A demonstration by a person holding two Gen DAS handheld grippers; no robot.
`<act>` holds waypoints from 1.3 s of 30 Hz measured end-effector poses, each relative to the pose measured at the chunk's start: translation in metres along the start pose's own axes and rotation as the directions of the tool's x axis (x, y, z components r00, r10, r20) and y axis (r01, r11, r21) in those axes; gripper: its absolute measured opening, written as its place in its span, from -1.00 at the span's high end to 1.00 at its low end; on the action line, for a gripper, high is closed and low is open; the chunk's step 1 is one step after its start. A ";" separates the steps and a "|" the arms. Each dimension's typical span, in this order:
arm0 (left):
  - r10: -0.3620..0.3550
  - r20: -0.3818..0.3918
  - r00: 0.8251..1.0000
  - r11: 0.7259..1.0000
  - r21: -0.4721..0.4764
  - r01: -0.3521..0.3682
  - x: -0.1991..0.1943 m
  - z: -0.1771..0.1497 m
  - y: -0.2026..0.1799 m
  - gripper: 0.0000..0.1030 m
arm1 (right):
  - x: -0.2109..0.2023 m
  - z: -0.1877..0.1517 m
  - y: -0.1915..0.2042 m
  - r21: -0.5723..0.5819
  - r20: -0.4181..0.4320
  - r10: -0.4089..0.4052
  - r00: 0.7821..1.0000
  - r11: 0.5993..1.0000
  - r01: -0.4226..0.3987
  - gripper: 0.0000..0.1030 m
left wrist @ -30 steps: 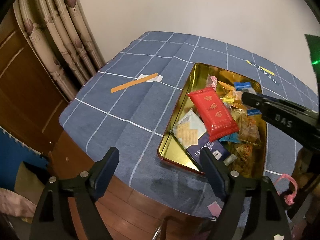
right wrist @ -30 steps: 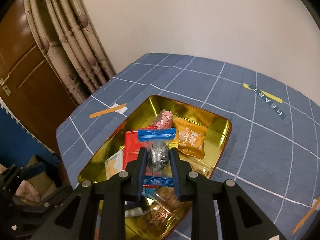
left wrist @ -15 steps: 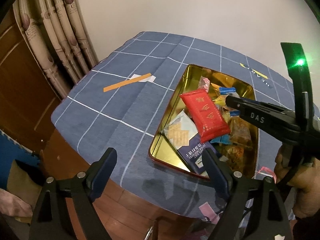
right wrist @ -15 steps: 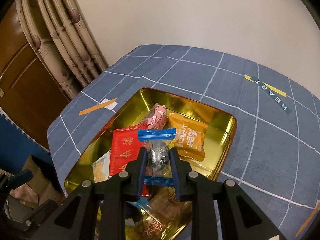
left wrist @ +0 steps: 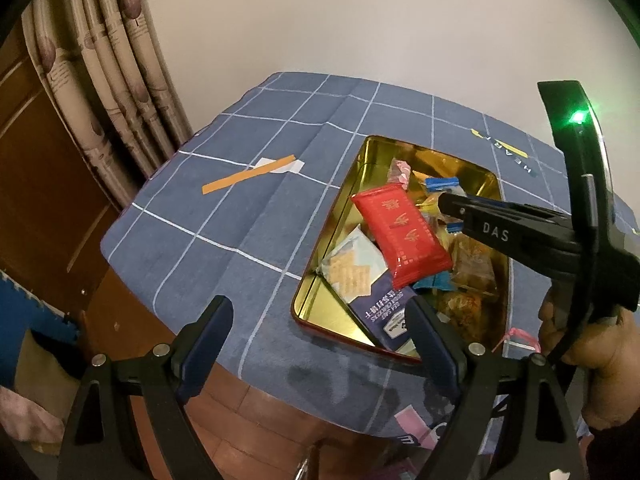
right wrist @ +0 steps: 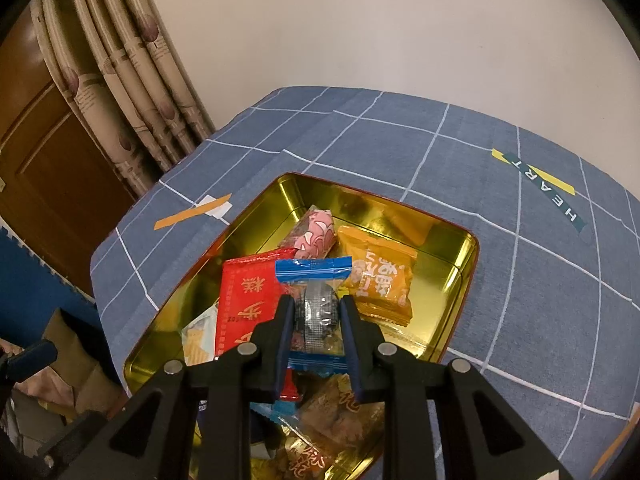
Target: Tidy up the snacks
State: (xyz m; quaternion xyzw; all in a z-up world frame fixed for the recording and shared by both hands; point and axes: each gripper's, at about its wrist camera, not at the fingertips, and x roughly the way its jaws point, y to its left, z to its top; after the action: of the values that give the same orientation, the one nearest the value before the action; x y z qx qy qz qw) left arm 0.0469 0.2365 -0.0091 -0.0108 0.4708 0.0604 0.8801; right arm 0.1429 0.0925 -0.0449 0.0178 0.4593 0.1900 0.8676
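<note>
A gold tin tray (right wrist: 468,264) (left wrist: 332,240) on the blue checked tablecloth holds several snack packets. My right gripper (right wrist: 316,312) is shut on a blue-ended clear candy wrapper (right wrist: 314,276), held above the tray. Below it lie a red packet (right wrist: 244,300) (left wrist: 400,236), an orange packet (right wrist: 380,280) and a pink packet (right wrist: 316,232). My left gripper (left wrist: 320,320) stands open with nothing between its fingers, over the table's near edge beside the tray's near left corner. In the left wrist view the right gripper (left wrist: 444,204) reaches in from the right, held by a hand (left wrist: 580,344).
An orange strip on white paper (left wrist: 252,176) lies on the cloth left of the tray. A "HEART" label (right wrist: 544,188) sits at the far right. A curtain (left wrist: 112,80) and a wooden door (right wrist: 52,152) stand to the left; the table edge drops to the floor near me.
The right gripper, still holding the blue-ended candy, has lifted slightly above the tray. The left gripper's fingers have spread a little wider.
</note>
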 end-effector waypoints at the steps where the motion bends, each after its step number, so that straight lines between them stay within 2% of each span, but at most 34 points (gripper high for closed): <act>1: -0.002 0.006 1.000 1.000 0.001 0.002 -0.001 0.000 0.000 -0.66 | -0.001 0.000 -0.001 0.004 0.002 -0.001 1.000 1.000 0.001 0.52; 5: 0.010 0.025 1.000 1.000 -0.009 -0.009 -0.004 0.000 0.001 -0.66 | -0.001 0.001 -0.001 0.005 0.005 -0.003 1.000 1.000 0.003 0.51; 13: -0.011 0.050 0.999 0.998 -0.058 0.014 -0.008 0.002 0.009 -0.66 | -0.008 0.003 0.002 -0.007 0.025 -0.008 1.000 1.000 0.008 0.50; 18: -0.005 0.094 0.996 0.999 -0.040 0.009 -0.017 0.003 0.007 -0.66 | -0.017 0.003 0.005 -0.008 0.048 -0.001 0.999 1.000 0.001 0.48; 25: -0.006 0.193 0.981 1.000 -0.016 0.010 -0.044 0.002 0.002 -0.68 | -0.059 -0.009 0.023 -0.081 0.139 0.016 0.990 0.997 -0.005 0.40; 30: 0.015 0.253 0.967 1.000 -0.024 -0.009 -0.066 0.001 0.000 -0.76 | -0.096 -0.027 0.031 -0.131 0.209 0.015 0.978 0.991 0.013 0.38; 33: 0.030 0.308 0.951 0.999 -0.037 -0.020 -0.086 0.001 -0.002 -0.77 | -0.124 -0.038 0.032 -0.144 0.263 0.014 0.965 0.989 0.025 0.38; 36: 0.049 0.380 0.924 0.998 -0.060 -0.028 -0.112 -0.001 -0.003 -0.81 | -0.149 -0.045 0.035 -0.151 0.318 -0.001 0.948 0.987 0.052 0.37; 39: 0.074 0.477 0.876 0.996 -0.080 -0.041 -0.146 -0.005 -0.004 -0.97 | -0.183 -0.054 0.039 -0.152 0.397 -0.020 0.917 0.984 0.087 0.27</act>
State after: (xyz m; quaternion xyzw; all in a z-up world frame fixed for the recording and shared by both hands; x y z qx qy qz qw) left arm -0.0368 0.2176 0.1096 -0.0111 0.2361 0.1031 0.9662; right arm -0.0053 0.0574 0.0766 -0.0295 0.2579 0.1965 0.9455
